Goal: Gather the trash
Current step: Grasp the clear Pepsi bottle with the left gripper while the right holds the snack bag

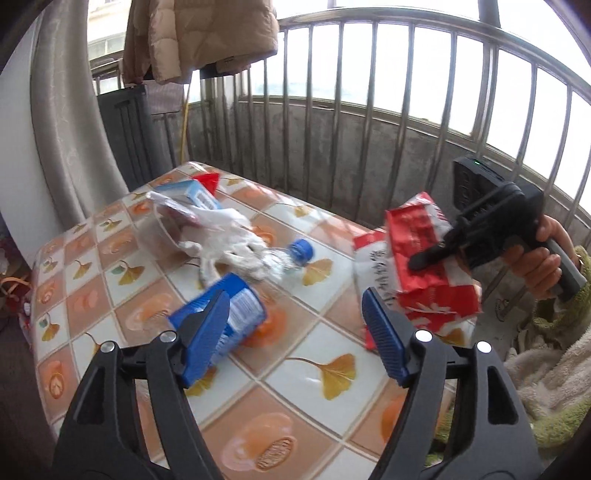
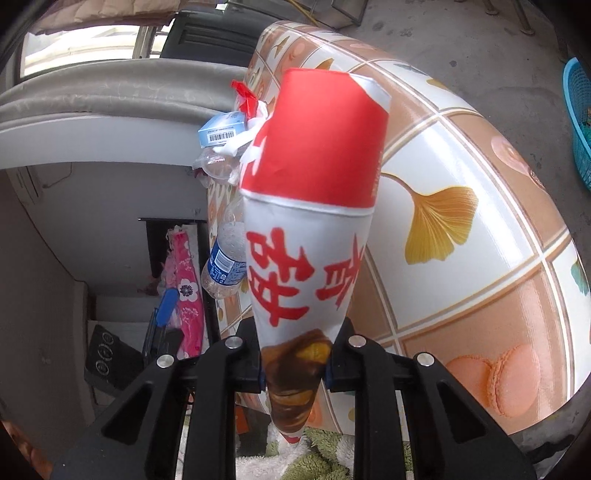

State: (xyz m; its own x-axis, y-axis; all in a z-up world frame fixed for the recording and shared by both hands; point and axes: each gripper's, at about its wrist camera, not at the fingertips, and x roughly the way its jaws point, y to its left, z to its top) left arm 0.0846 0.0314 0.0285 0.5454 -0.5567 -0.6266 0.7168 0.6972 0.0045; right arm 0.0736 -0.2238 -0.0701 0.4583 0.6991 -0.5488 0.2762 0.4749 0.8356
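The right gripper (image 2: 295,365) is shut on a red and white snack bag (image 2: 314,166), pinched at its lower end; the left wrist view shows that gripper (image 1: 421,260) holding the bag (image 1: 417,236) above the table's right edge. My left gripper (image 1: 293,332) stands open over the table with nothing between its blue pads (image 1: 384,336). Just beyond its left pad lies a crushed plastic bottle (image 1: 243,306) with a blue label and a blue cap (image 1: 301,251). Farther back are a crumpled white plastic bag (image 1: 225,236), a light blue box (image 1: 201,195) and a red wrapper (image 1: 208,181).
The table (image 1: 325,373) wears a tile-patterned cloth with ginkgo leaves. A metal railing (image 1: 369,110) runs behind it, with a tan jacket (image 1: 199,33) hung above. A blue basket (image 2: 580,122) sits on the floor. Green and cream towelling (image 1: 546,369) lies at the right.
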